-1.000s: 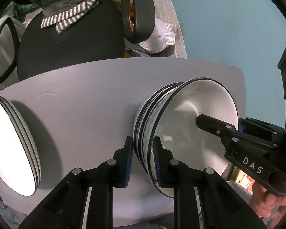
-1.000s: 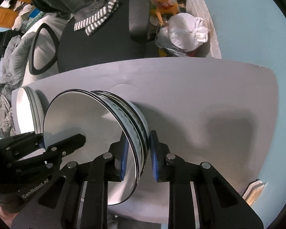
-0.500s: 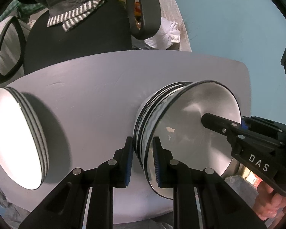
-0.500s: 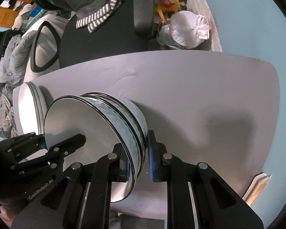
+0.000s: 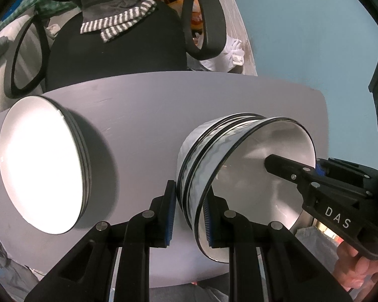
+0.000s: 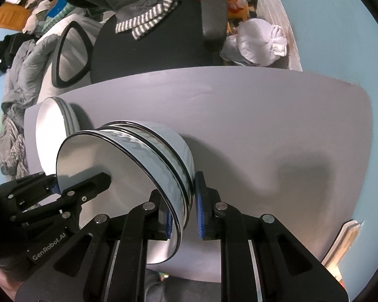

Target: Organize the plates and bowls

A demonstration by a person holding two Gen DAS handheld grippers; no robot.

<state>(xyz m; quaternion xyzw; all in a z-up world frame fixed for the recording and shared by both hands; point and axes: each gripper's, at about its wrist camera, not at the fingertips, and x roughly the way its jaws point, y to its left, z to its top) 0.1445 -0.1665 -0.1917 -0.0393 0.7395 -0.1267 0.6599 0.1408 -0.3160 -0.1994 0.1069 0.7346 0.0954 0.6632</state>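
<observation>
A stack of white bowls [image 5: 252, 181] with black rims and wavy grey sides hangs over the grey table [image 5: 163, 105], held from both sides. My left gripper [image 5: 189, 193] is shut on the stack's near rim, one pad outside and one inside. My right gripper [image 5: 294, 166] clamps the opposite rim. In the right wrist view the bowls [image 6: 100, 161] sit between the right gripper's [image 6: 181, 196] blue pads, with the left gripper [image 6: 80, 183] across the rim. A stack of white plates [image 5: 40, 166] lies at the table's left end.
Behind the table [image 6: 264, 113] stands a black office chair [image 5: 113, 58] with a striped cloth [image 5: 118, 24] draped on it. A white plastic bag [image 6: 259, 42] lies on the floor beyond. The plates [image 6: 48, 115] stand close to the left of the bowls.
Both grippers have risen with the bowl stack between them. The table looks smaller, and the plate stack has come further into the left wrist view.
</observation>
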